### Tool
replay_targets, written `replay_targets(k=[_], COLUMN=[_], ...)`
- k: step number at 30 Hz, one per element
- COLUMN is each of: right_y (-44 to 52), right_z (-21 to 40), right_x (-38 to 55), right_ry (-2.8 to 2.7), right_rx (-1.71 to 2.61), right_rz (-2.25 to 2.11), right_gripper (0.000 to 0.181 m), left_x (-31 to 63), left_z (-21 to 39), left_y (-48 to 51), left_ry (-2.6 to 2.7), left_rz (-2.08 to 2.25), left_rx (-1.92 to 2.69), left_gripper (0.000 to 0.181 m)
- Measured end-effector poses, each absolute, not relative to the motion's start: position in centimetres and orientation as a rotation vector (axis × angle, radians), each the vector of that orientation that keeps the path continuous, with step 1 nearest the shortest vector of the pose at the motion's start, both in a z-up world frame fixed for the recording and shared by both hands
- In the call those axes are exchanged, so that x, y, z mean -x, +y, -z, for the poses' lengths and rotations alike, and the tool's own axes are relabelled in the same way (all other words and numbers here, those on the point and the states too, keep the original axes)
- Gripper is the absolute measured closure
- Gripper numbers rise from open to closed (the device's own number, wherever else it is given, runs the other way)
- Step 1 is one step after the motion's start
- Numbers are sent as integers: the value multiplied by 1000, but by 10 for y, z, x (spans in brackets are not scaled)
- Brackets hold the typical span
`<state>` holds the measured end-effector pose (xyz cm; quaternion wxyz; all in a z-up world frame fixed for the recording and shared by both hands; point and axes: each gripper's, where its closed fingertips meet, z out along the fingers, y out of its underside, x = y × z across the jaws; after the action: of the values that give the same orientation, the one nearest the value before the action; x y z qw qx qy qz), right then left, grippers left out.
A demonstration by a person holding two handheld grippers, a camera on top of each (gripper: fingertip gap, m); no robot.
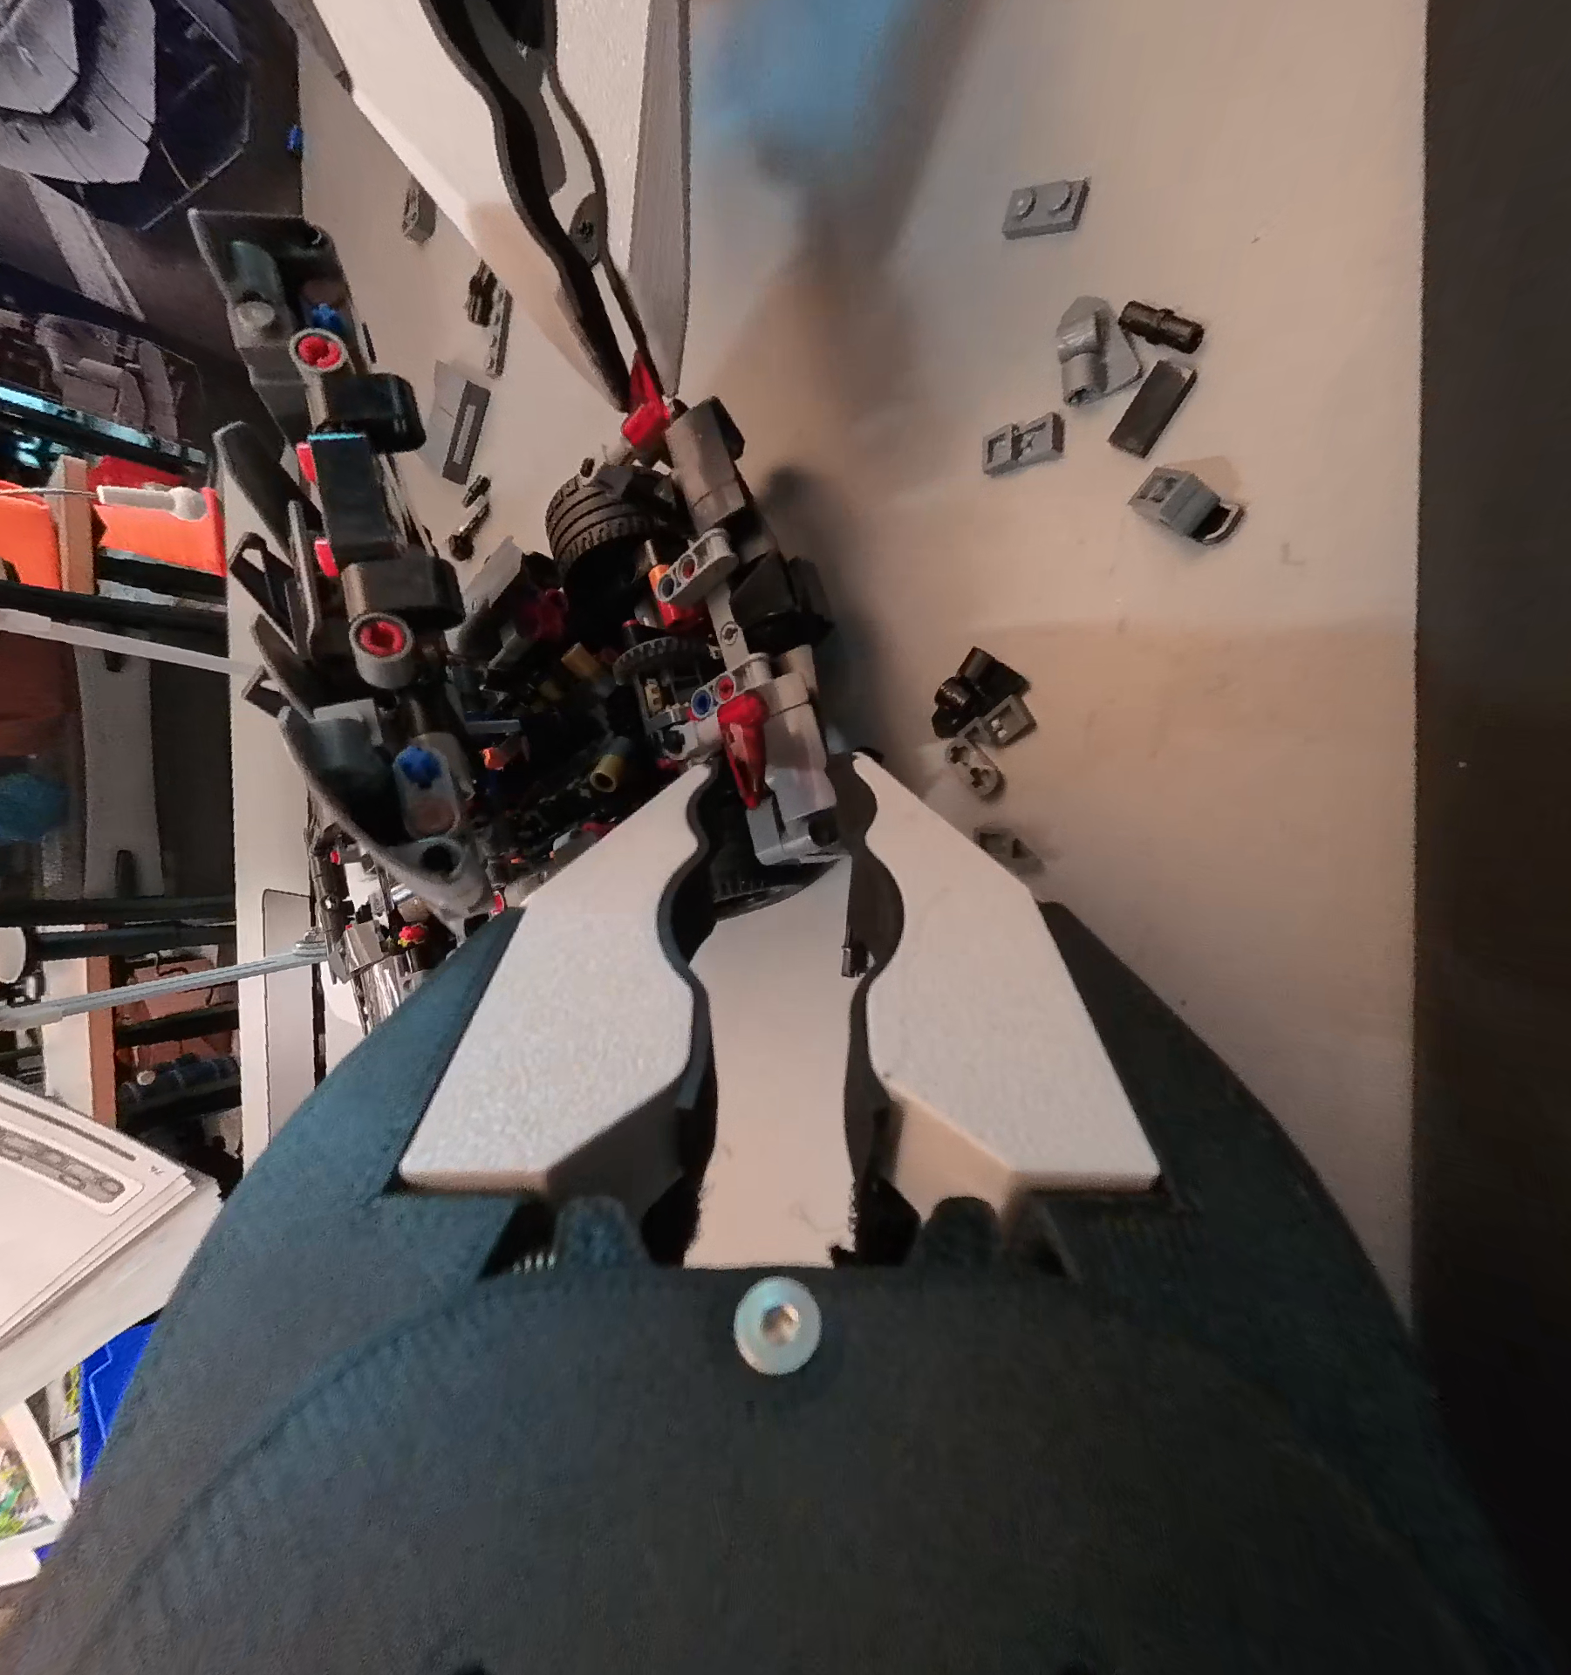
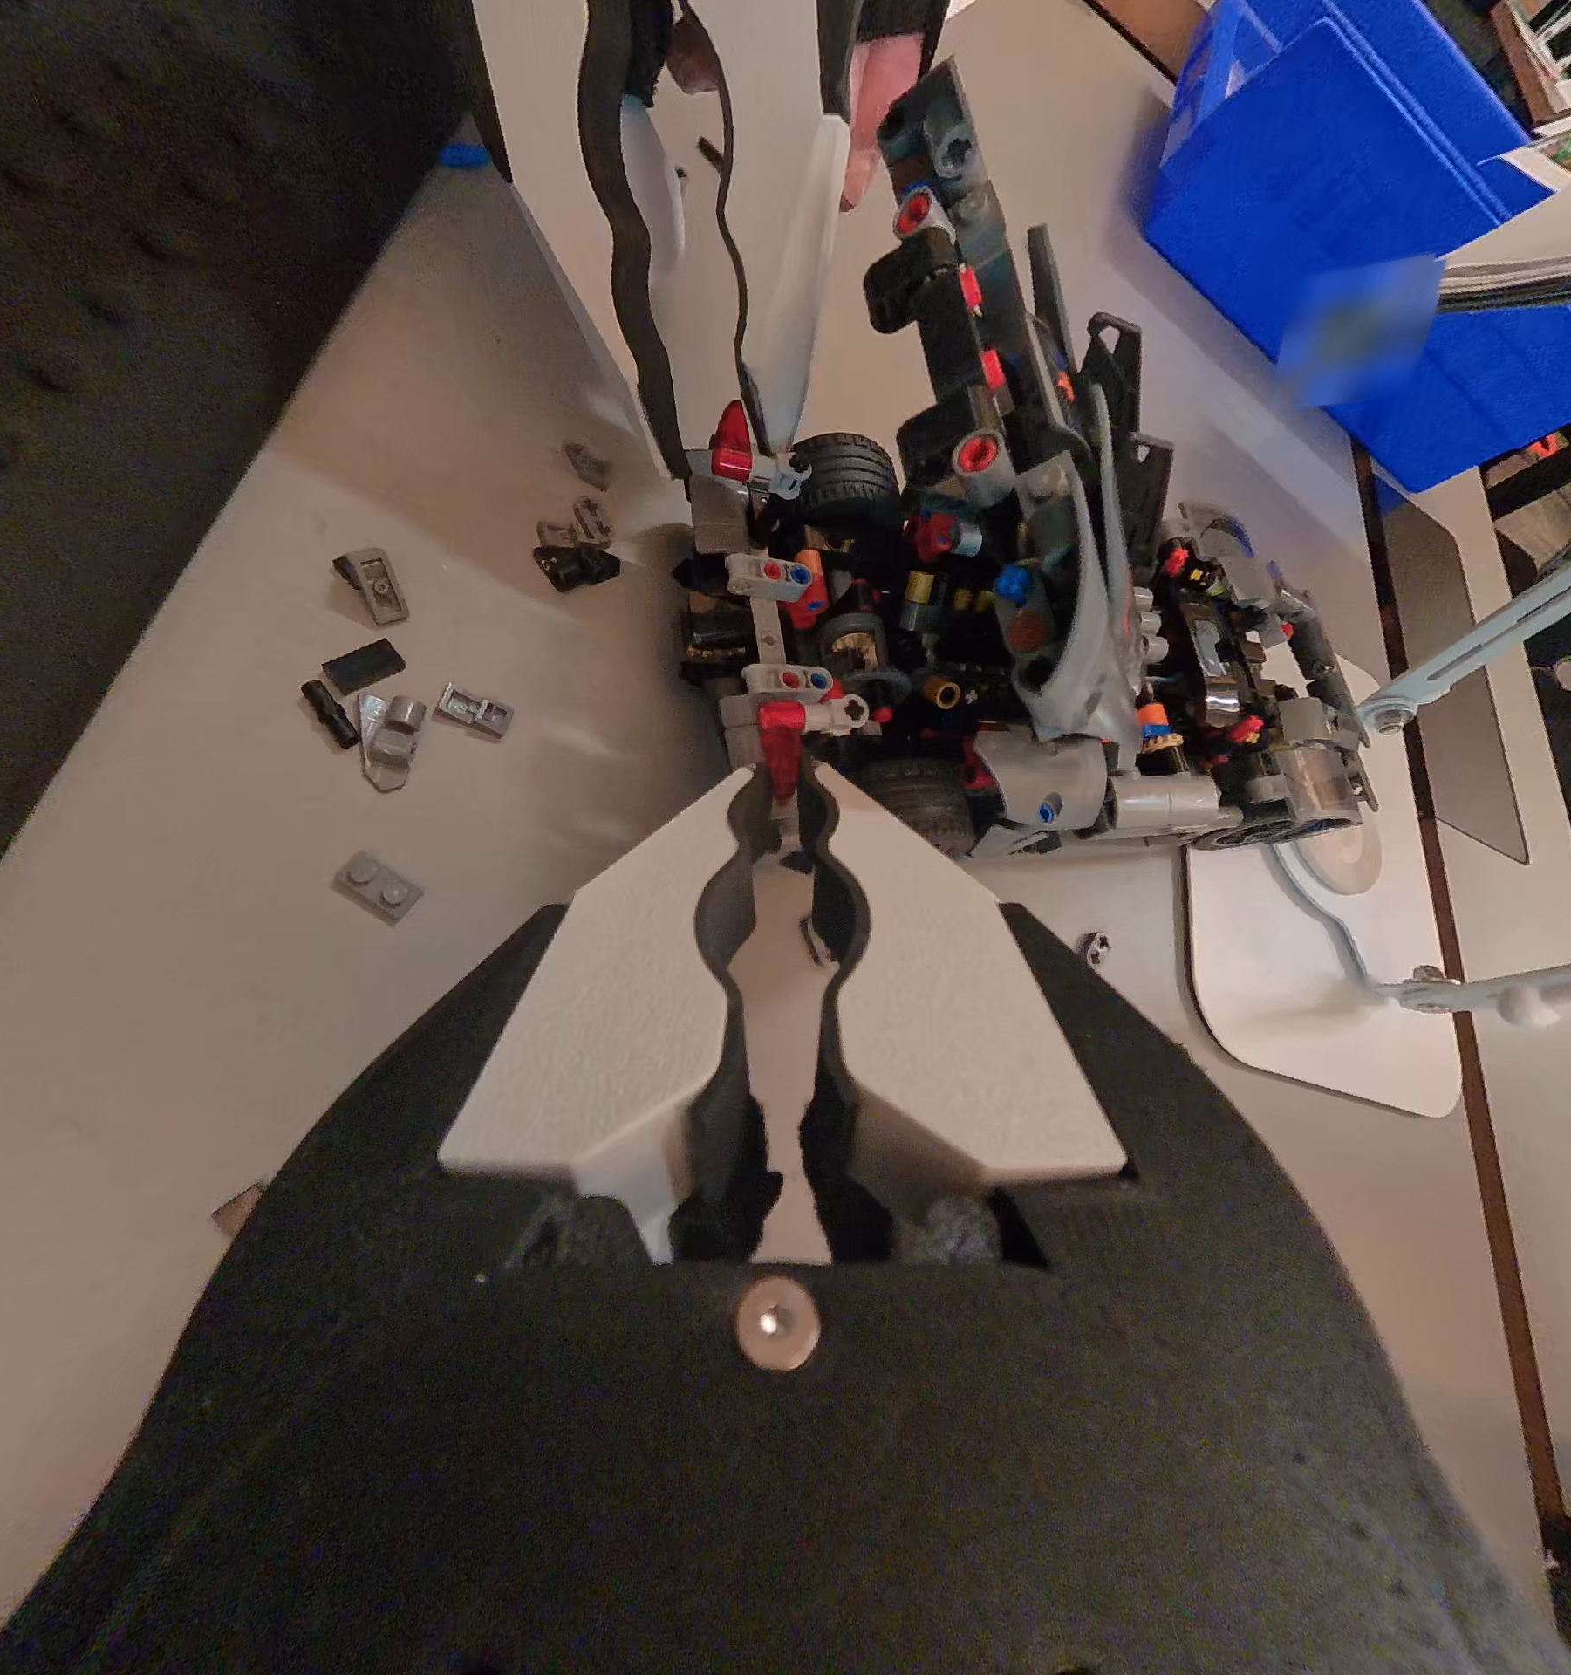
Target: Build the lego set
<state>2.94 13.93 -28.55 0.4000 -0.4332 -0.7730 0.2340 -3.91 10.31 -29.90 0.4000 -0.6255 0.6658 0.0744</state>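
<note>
A half-built black and grey lego car point(image 1: 528, 634) stands on the white table point(image 1: 1171, 725); it also shows in the right wrist view point(image 2: 990, 616). My left gripper point(image 1: 781, 766) is closed around a grey corner block with a red translucent piece point(image 1: 747, 743) at one end of the car's rear. My right gripper point(image 2: 786, 770) is closed on the other red piece point(image 2: 780, 739). Each gripper also shows in the other's view, the right gripper point(image 1: 650, 399) and the left gripper point(image 2: 736, 444). Loose grey and black pieces point(image 1: 1117, 363) lie beside the car.
Loose pieces point(image 2: 374, 707) and a grey two-stud plate point(image 2: 378, 884) lie left of the car. A blue bin point(image 2: 1352, 227) stands behind it, and a white stand base point(image 2: 1307, 997) lies beside it. An instruction booklet point(image 1: 38, 1205) is at the left. The table edge point(image 1: 1416, 816) is close. The gap from one gripper's tips to the other's is roughly 9 cm.
</note>
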Motion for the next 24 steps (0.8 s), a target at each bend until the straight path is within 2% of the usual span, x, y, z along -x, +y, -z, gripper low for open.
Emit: replay_targets(k=[5, 8, 14, 18, 21, 24], right_y=[140, 145, 150, 153, 155, 157], right_z=[285, 285, 290, 306, 311, 312], right_x=[-30, -34, -38, -37, -34, -35], right_ry=[-1950, -1956, -1965, -1990, -1980, -1975], right_rx=[1084, 1109, 1157, 1245, 1253, 1268], right_rz=[-579, -561, -558, -563, -547, -555], right_gripper=[178, 163, 162, 145, 156, 158], left_x=[39, 40, 41, 42, 43, 45], left_z=[300, 300, 300, 300, 302, 305], left_y=[103, 103, 104, 104, 104, 105], left_ry=[1688, 1684, 1679, 1675, 1677, 1681], left_rz=[-184, -177, -173, -158, -158, -169], left_rx=[1587, 1595, 1603, 1618, 1623, 1627], left_gripper=[159, 158, 158, 155, 154, 154])
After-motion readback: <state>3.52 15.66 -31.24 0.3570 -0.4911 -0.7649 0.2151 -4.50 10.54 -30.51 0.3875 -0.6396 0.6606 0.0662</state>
